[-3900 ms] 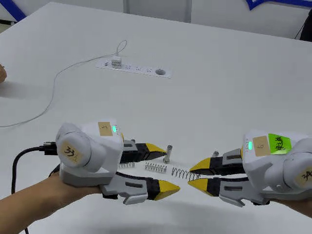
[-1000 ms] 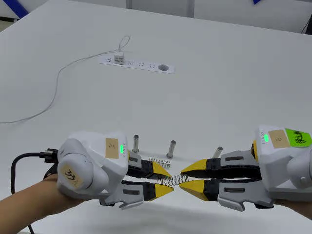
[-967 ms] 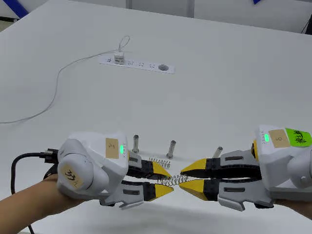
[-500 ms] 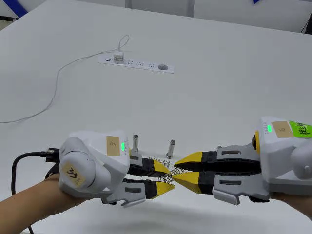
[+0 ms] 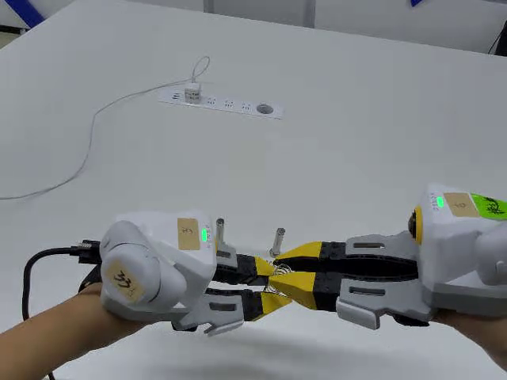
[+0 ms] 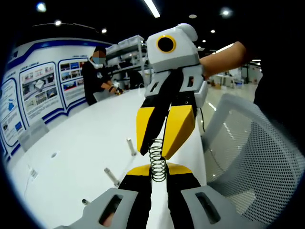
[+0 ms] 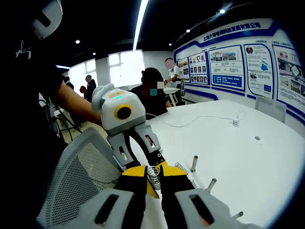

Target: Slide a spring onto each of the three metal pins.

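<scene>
Together — left tongs [image 6: 159, 171], right tongs [image 7: 153, 174] clamp spring [image 6: 157, 156].

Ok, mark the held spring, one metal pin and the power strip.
spring [image 6: 157, 160]: left gripper view, on its middle coils.
metal pin [image 5: 278, 240]: head view, midway up its shaft.
power strip [image 5: 226, 104]: head view, centre of its white top face.

A white table [image 5: 372, 134] is seen, with a white power strip [image 5: 219, 104] laid toward its far side; a small white plug [image 5: 192, 94] is seated in the strip, and a thin white cable [image 5: 89, 134] is trailed from it across the top to the left. Three metal pins [image 7: 210, 184] are stood upright in a row on the near part, well apart from the strip. One spring [image 7: 182, 168] is laid flat just beside the farthest pin.
</scene>
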### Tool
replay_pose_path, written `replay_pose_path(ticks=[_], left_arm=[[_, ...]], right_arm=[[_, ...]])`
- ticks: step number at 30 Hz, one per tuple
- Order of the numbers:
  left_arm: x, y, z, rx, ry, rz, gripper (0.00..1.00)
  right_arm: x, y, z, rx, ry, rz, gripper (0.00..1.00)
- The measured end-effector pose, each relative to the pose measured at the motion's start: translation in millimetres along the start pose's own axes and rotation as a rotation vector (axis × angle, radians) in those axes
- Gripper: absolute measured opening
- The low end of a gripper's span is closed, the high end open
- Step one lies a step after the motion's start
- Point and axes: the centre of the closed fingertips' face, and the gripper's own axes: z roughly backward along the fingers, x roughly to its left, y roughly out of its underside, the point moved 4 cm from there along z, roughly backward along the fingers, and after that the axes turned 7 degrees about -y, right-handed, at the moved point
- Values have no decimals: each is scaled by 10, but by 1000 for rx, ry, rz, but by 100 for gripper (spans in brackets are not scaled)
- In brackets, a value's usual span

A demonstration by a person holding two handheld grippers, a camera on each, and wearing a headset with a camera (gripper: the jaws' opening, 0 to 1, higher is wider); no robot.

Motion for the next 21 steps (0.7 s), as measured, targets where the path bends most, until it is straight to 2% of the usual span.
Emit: replay_pose_path(ticks=[7, 11, 14, 17, 21], left_arm=[[2, -3, -6, 6, -10, -1, 10], [-12, -1, 10, -3, -3, 37, 11], [-10, 9, 13, 2, -4, 35, 11], [3, 4, 11, 0, -19, 9, 11], [24, 0, 16, -13, -28, 29, 12]], right_arm=[[16, -3, -11, 10, 19, 38, 11], [39, -18, -34, 4, 18, 40, 10], [44, -16, -55, 10, 23, 42, 10], [35, -24, -68, 8, 28, 43, 10], [20, -37, -60, 8, 35, 42, 10]])
